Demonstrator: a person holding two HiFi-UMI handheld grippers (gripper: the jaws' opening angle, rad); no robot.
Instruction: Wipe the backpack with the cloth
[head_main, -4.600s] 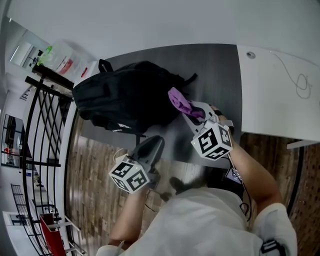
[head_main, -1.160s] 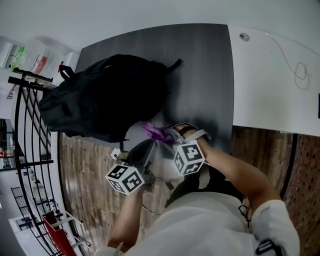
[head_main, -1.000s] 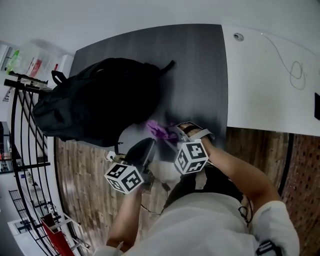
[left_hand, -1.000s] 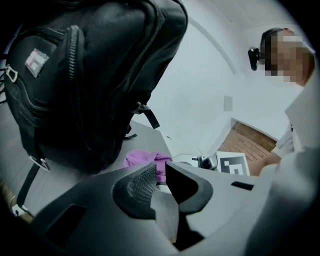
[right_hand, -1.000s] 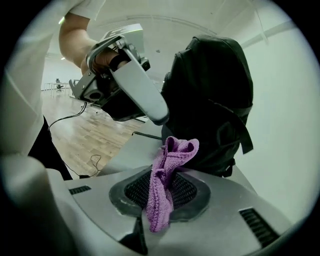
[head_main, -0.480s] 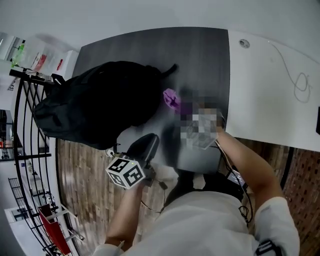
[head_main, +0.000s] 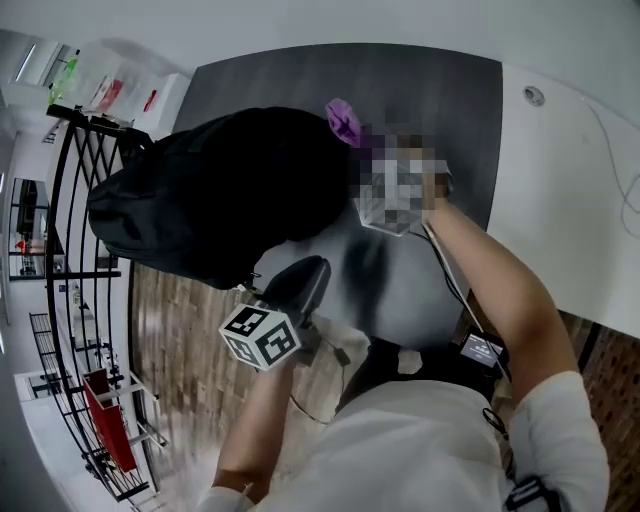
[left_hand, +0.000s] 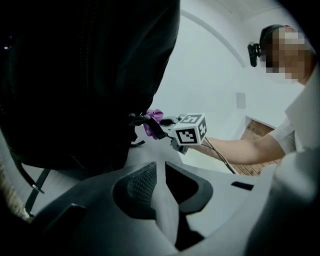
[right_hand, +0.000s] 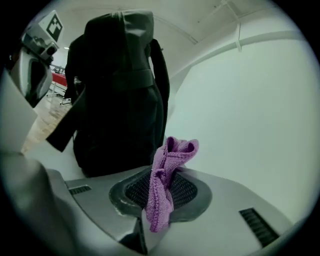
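beside the backpack (head_main: 220, 190) lying crosswise, right tool (right_hand: 164, 196) pinches cloth (right_hand: 174, 152), left tool (left_hand: 161, 176) closed.

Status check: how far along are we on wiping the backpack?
Done: the purple cloth is clamped in the right gripper. In hand: it is held at the backpack's far edge; contact can't be confirmed. The left gripper is shut, empty, low near the backpack. Left: the wiping itself; nothing shows which surfaces were covered.

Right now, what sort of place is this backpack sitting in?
Probably an office or workroom: the backpack sits on a dark grey table beside a white desk with a cable hole, over wood-plank flooring, with a black metal rack alongside.
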